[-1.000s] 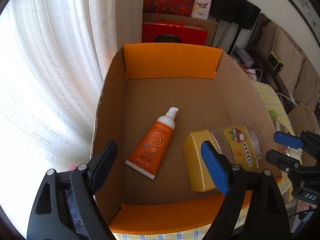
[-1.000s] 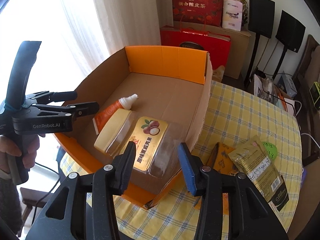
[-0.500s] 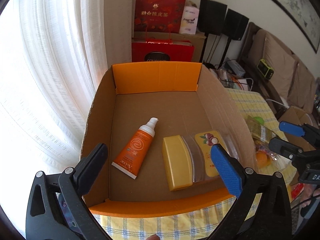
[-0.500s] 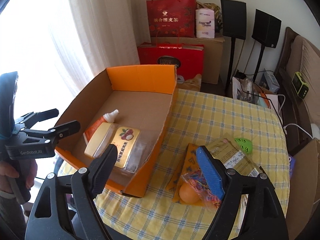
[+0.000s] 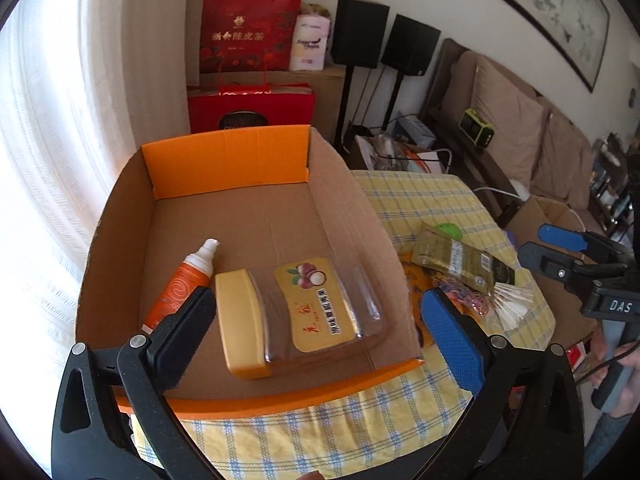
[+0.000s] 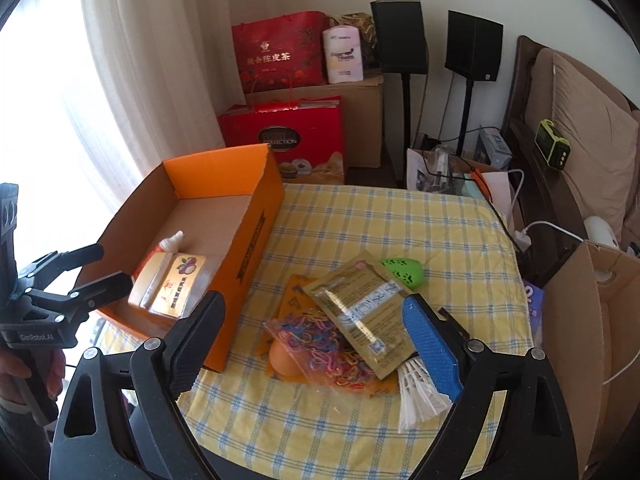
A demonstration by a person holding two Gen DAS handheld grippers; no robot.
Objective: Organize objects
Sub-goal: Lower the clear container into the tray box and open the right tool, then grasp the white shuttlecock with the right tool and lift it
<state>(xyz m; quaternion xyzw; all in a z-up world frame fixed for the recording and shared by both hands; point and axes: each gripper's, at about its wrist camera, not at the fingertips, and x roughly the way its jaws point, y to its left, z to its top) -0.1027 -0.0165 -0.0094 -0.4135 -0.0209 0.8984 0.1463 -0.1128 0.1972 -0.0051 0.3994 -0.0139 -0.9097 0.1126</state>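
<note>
An open orange cardboard box [image 6: 256, 216] is seen at the left edge of the table with the yellow checked cloth [image 6: 360, 220]. Two things are already put away in it, near its front wall: an orange tube with a white pump top [image 5: 180, 284] on the left, and just beside it a clear plastic jar with a yellow lid and a fruit label [image 5: 296, 308], laid on its side.

More things are left out on the cloth, piled near the front edge, to the right of the box. A shiny gold foil packet [image 6: 360, 312] is laid on top of a clear bag of coloured rubber bands [image 6: 324, 344]. A small orange ball [image 6: 280, 360] is tucked under that bag. A green egg-shaped thing [image 6: 402, 270] is seen just behind the packet, and a white feather shuttlecock [image 6: 416, 396] at the front edge.

The left gripper [image 5: 320, 336] is held wide open over the box front, and nothing is gripped. The right gripper [image 6: 316, 344] has just been opening, with nothing pressed between its pads; the pile is seen below it.

So the job is judged as partly done: two things are packed, about five are left.
</note>
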